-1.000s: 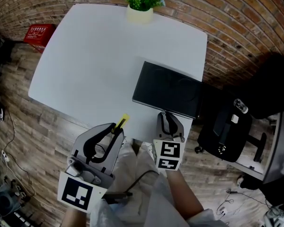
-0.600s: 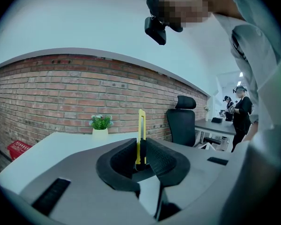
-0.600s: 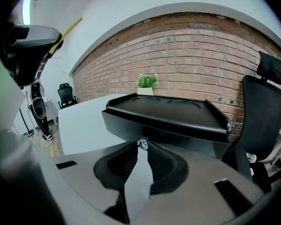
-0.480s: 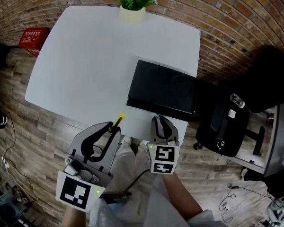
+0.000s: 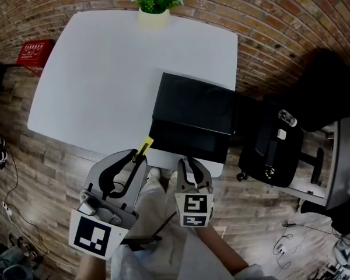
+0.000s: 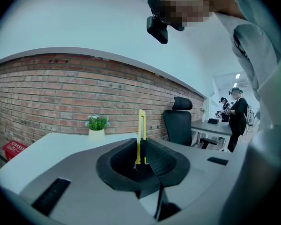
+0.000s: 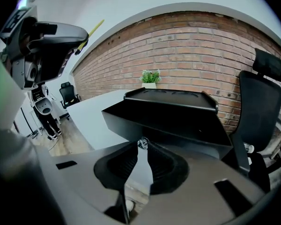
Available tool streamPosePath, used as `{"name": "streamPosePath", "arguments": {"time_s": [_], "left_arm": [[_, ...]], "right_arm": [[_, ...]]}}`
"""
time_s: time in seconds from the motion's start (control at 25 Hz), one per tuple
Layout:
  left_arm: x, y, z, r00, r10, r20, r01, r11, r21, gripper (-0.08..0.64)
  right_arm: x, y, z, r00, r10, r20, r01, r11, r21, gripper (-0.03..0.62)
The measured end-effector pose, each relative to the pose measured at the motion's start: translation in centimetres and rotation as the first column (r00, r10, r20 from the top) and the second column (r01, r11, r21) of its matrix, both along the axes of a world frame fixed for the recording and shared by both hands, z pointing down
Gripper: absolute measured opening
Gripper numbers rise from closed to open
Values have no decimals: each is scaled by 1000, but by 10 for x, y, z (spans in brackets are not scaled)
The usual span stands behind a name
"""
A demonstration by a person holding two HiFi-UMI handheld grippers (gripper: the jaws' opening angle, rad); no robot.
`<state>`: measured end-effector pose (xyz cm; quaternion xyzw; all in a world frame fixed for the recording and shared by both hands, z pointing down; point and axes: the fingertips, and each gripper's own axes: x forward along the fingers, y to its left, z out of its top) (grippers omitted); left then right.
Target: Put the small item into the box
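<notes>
Left tongs [image 6: 140, 145] tight on one yellow cutter [image 6: 141, 125]; right tongs [image 7: 143, 146] tight on one tab [image 7: 143, 142]; one box [image 5: 192, 112]

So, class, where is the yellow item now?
The yellow item sits lower left in the head view, clamped in the left gripper, left of the black box.

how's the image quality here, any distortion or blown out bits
head view: fisheye bows the brick wall, white table looks flat, black box loses detail; left gripper view: round dark vignette, yellow utility knife sharp; right gripper view: wall curves, box front murky.
</notes>
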<state>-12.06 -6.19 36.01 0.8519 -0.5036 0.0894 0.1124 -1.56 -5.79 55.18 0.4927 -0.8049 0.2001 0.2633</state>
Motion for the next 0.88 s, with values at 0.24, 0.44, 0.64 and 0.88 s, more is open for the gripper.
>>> {"name": "streamPosePath", "arguments": {"time_s": [0.24,0.44,0.64,0.88], "left_arm": [[2,5,-2,1000,11,-4,-11,1000,5,74],[4,9,-4,1000,18,-4,-18,1000,9,74],[8,10,-6,1000,30,-6,-30,999,18,74],[16,7,-19,999,46,-15,-45,998,47,74]], "right_arm": [[-2,21,2,1000,-2,3,2,1000,-27,63],[-2,28,3,1000,-10,13,10,999,-35,63],[-2,29,3,998,-32,57,35,998,-50,63],[9,34,-14,995,-26,95,28,999,-22,63]]}}
